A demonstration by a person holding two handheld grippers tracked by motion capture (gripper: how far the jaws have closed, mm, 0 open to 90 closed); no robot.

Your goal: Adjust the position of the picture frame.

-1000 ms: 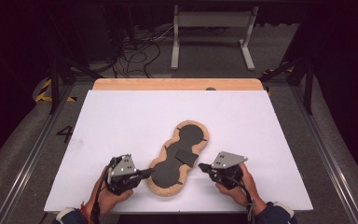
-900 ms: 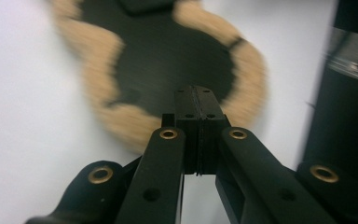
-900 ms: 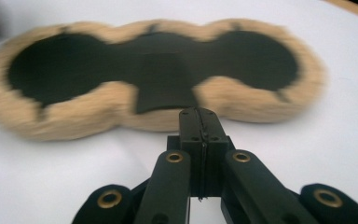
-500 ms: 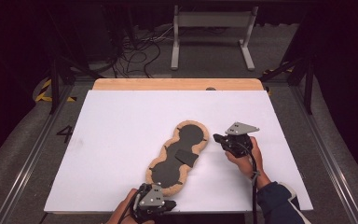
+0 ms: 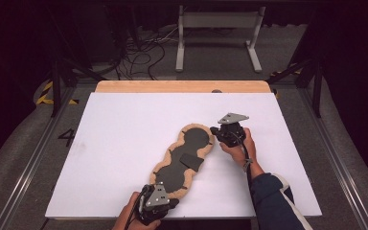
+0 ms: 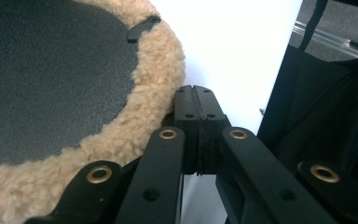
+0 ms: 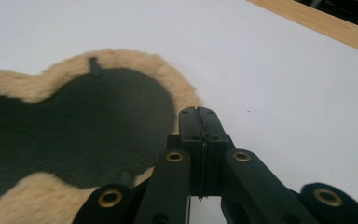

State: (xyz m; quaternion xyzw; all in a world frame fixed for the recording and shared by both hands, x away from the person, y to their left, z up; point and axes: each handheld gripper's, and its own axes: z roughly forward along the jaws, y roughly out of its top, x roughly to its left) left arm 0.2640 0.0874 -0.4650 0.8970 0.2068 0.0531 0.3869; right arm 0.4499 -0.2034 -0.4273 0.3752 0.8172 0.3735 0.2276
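Note:
A long black pad [image 5: 191, 141] with a tan fleece rim lies slantwise on the white table [image 5: 124, 124]. My left gripper [image 5: 174, 199] is at the pad's near end by the table's front edge. In the left gripper view its jaws [image 6: 196, 93] are shut, tips against the fleece rim [image 6: 158, 84], nothing between them. My right gripper [image 5: 212, 130] is at the right side of the pad's far lobe. Its jaws [image 7: 199, 114] are shut too, tips touching the fleece [image 7: 182, 93]. A small black tab [image 7: 94, 65] sticks out at the rim.
A loose black flap [image 5: 190, 161] lies on the pad's middle. A wooden strip [image 5: 182, 86] borders the table's far edge. Behind it stand a metal frame [image 5: 218, 33] and cables [image 5: 139, 52] on the floor. Metal rails [image 5: 340, 163] run along both sides.
The left hand slid from the pad's left flank toward the front edge, under the pad's near end. The right hand travelled up along the pad to its far lobe.

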